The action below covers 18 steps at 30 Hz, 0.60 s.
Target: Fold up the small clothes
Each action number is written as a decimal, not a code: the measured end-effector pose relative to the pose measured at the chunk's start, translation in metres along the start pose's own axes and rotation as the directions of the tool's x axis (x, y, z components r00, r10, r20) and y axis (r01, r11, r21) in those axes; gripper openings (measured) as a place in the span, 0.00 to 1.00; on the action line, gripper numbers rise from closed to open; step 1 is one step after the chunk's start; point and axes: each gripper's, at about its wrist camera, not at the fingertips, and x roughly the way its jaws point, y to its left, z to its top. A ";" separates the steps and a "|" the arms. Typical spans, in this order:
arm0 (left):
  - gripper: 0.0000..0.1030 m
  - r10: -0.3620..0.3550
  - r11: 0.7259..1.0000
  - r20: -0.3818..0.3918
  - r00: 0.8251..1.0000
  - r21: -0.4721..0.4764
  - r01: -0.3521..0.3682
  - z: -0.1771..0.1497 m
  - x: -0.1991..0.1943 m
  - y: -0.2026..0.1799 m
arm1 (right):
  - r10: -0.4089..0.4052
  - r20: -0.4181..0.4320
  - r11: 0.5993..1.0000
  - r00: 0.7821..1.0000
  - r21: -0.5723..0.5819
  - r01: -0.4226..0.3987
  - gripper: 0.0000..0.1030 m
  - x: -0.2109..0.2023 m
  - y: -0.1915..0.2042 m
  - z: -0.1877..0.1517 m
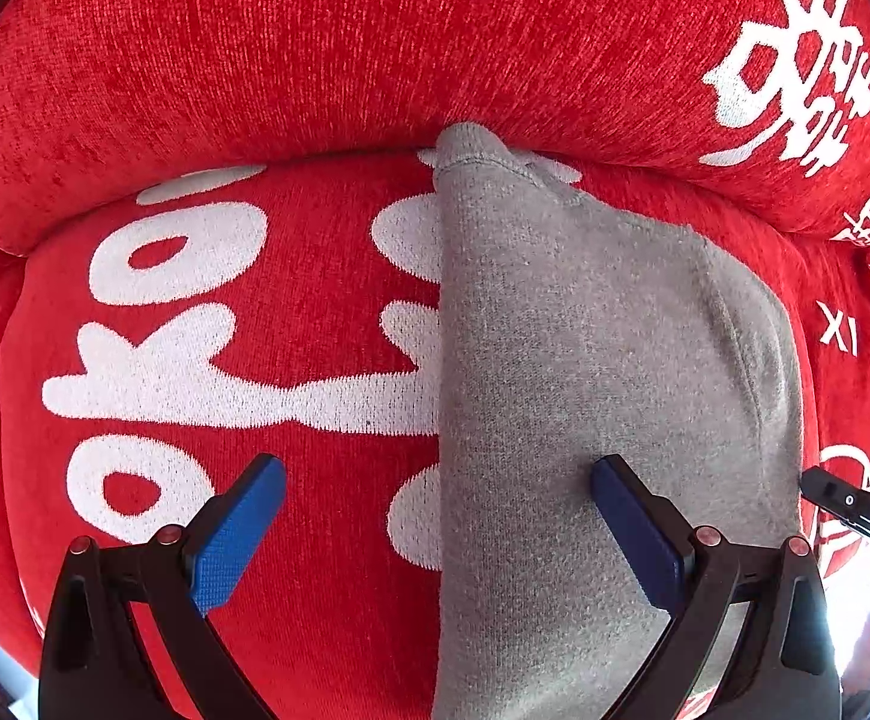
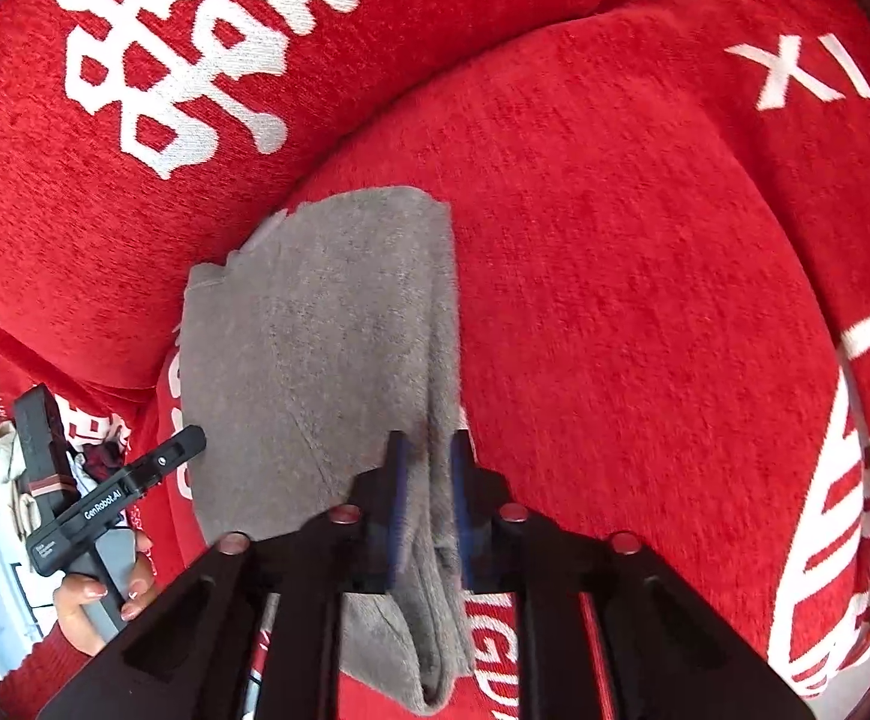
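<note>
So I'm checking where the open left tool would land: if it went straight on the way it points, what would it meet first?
Probably the grey garment: its straight left edge runs between the open pads of the left tool, lying on the red cover. Depth is unclear, so one pad may meet the cover first.

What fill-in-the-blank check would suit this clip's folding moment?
1. The garment being folded is ____ in colour.
2. It lies on a ____ cover with white lettering.
3. The left tongs stand wide ____ above the garment's straight edge.
4. The folded edge of the garment passes between the pads of the ____ tongs.

Missing words: grey; red; open; right
</note>
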 end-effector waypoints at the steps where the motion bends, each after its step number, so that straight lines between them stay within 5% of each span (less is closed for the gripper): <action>1: 0.99 0.001 1.000 0.000 1.000 0.002 -0.001 0.000 0.000 0.000 | 0.000 0.000 1.000 1.000 0.004 0.000 0.43 0.000 -0.002 -0.001; 18: 0.99 -0.006 1.000 -0.017 1.000 0.008 0.006 0.003 0.004 -0.009 | 0.056 -0.025 0.998 0.998 0.027 -0.055 0.53 0.007 -0.008 0.000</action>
